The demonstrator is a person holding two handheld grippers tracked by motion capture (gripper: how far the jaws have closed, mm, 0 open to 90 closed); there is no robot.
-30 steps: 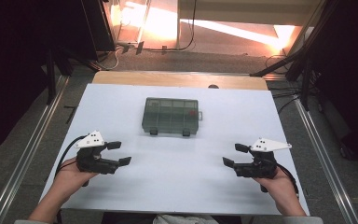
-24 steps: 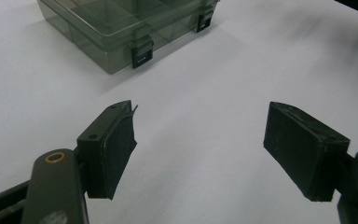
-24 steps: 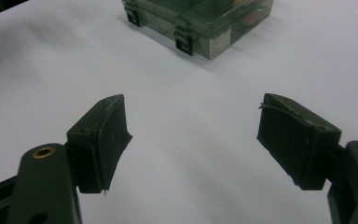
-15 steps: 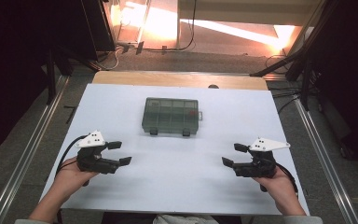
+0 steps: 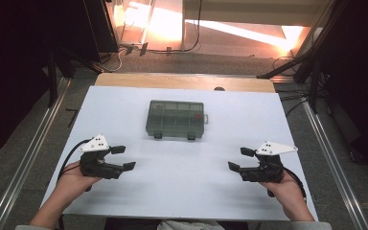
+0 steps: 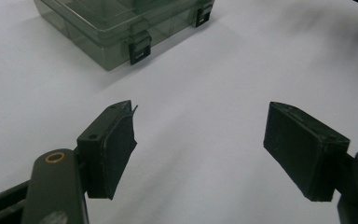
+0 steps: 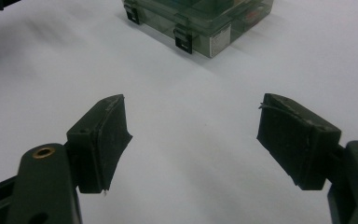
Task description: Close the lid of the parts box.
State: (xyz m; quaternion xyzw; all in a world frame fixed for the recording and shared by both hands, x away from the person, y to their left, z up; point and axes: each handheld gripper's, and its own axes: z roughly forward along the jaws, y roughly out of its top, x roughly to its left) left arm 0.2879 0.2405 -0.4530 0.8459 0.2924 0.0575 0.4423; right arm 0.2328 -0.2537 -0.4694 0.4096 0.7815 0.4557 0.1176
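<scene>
A smoky clear plastic compartment box [image 5: 176, 119] with its lid down and two dark latches on its near side lies at the middle of the white table [image 5: 187, 191]. My left gripper [image 5: 123, 157] rests at the near left, jaws open and empty, pointing toward the centre. My right gripper [image 5: 240, 159] rests at the near right, also open and empty. In the left gripper view the box [image 6: 121, 28] lies ahead and to the left of my left gripper [image 6: 200, 149]. Seen in the right gripper view, the box [image 7: 200, 18] lies ahead of my right gripper [image 7: 191, 144], with a white label on its end.
A wooden strip [image 5: 182, 80] runs along the table's far edge. Metal rails [image 5: 24, 158] flank both sides of the table on the grey floor. Cables [image 5: 287, 62] lie on the floor beyond the table.
</scene>
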